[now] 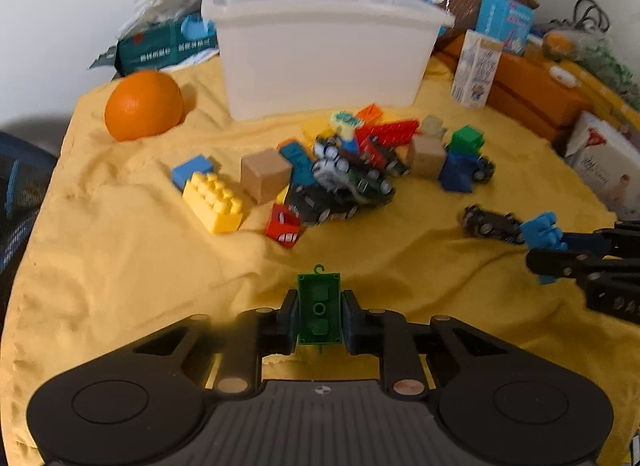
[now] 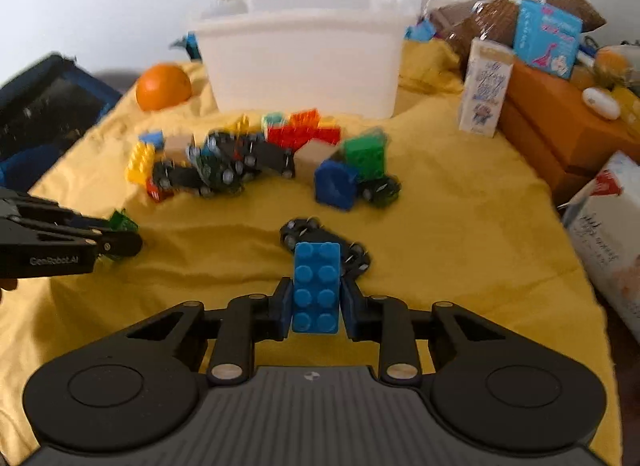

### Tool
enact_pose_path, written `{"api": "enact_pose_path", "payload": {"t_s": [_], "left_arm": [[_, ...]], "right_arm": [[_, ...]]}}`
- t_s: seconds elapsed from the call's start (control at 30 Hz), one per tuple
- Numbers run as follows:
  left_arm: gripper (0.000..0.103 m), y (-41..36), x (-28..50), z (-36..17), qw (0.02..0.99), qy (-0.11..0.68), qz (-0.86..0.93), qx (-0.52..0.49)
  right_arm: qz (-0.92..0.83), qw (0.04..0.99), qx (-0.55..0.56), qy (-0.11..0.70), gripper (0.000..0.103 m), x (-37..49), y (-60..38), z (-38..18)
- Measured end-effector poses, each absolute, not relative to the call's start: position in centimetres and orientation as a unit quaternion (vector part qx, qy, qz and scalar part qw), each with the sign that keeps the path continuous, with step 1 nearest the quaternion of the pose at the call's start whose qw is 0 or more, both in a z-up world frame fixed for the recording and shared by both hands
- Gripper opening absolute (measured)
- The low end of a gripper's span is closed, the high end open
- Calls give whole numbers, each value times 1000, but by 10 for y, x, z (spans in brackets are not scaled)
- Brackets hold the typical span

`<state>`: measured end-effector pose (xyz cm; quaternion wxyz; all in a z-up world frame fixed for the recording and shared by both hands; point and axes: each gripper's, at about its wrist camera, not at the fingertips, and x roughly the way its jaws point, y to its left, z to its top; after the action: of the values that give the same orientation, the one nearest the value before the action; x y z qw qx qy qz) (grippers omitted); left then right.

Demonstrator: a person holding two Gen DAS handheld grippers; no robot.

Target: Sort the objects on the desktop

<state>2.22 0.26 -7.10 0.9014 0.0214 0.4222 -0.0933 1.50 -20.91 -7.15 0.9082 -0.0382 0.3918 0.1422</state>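
Note:
My left gripper [image 1: 319, 312] is shut on a small green brick [image 1: 319, 308], held hollow side up above the yellow cloth. In the right wrist view it enters from the left with the green brick [image 2: 122, 221] at its tip. My right gripper [image 2: 316, 306] is shut on a blue studded brick [image 2: 317, 286]; the left wrist view shows that blue brick [image 1: 540, 230] at the far right. A black wheeled chassis [image 2: 324, 244] lies just beyond it. A heap of bricks and toy cars [image 1: 340, 169] sits in front of a white plastic bin [image 1: 320, 53].
An orange [image 1: 143, 105] rests at the back left of the yellow cloth [image 1: 160, 286]. A milk carton [image 2: 485, 87], orange boxes [image 2: 560, 125] and a white box [image 2: 608, 234] crowd the right side. A dark bag [image 2: 44, 109] lies at the left.

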Motion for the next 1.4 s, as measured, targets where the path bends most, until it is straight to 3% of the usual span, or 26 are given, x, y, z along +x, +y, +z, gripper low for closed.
{"api": "enact_pose_path", "payload": {"t_s": [0.3,0.53,0.83,1.13,1.17,1.2,1.23,1.27,1.4], "left_arm": [[24,6,34,-8,923,375,-82,-22],[24,3,82,49,945,317,-76,-24],[24,18,178,98,954,290,-38,-61],[24,13,234,101,946,319,-22,-52],[28,13,234,99,945,322,-21,-51],[34,13,236,97,944,326,-20,-53],[50,14,236,96,943,329,-18,-54],[57,15,234,94,944,325,-14,-52],[57,19,209,82,947,319,-21,-35]], "right_arm": [[171,930,24,325,28,26,-235,1],[198,946,25,257,28,88,-230,58],[223,937,36,267,28,202,-234,81],[223,914,34,337,30,268,-223,63],[220,914,29,339,32,272,-221,61],[214,916,26,337,42,276,-220,61],[210,917,21,338,59,278,-219,59],[212,919,17,332,61,278,-220,58],[229,920,11,316,60,253,-226,58]]}}
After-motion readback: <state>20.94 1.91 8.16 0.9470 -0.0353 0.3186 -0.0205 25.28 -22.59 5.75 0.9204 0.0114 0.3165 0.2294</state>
